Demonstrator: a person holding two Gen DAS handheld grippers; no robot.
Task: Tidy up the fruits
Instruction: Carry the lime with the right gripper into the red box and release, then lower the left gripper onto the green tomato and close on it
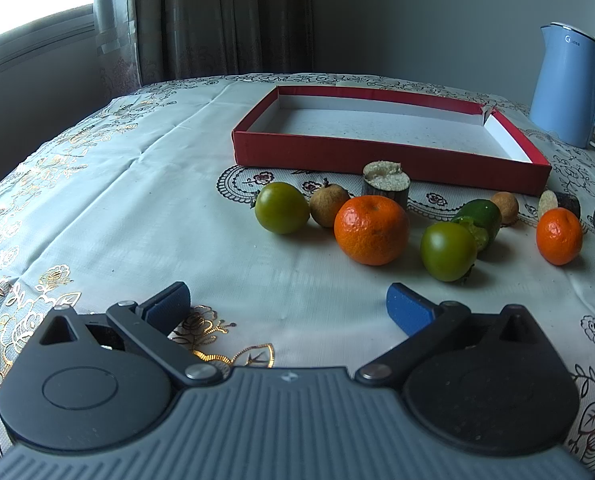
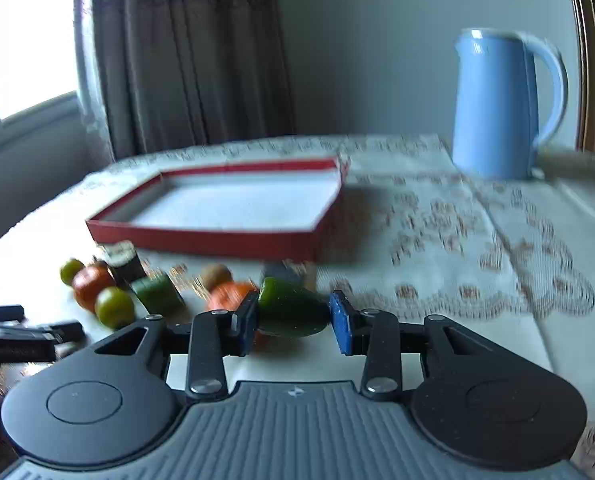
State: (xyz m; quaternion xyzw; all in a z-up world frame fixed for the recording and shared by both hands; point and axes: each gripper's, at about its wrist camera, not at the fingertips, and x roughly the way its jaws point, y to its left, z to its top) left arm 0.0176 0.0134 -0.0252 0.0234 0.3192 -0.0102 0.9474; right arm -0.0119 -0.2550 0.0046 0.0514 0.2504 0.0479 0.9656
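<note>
In the left wrist view my left gripper [image 1: 288, 306] is open and empty, low over the tablecloth, short of a row of fruit: a green fruit [image 1: 282, 207], a brown fruit [image 1: 328, 205], a big orange [image 1: 371, 229], another green fruit [image 1: 448, 251], a green cut piece [image 1: 482, 216] and a small orange [image 1: 559, 236]. The empty red box [image 1: 377, 158] lies behind them. In the blurred right wrist view my right gripper [image 2: 293, 318] is shut on a dark green fruit [image 2: 293, 312], above the table in front of the red box [image 2: 201, 238].
A blue kettle [image 1: 569, 84] stands at the back right; it also shows in the right wrist view [image 2: 497, 104]. A sushi-like roll [image 1: 385, 184] stands by the box. The left gripper's body [image 2: 13, 340] shows at the right view's left edge. Curtains and a window lie behind.
</note>
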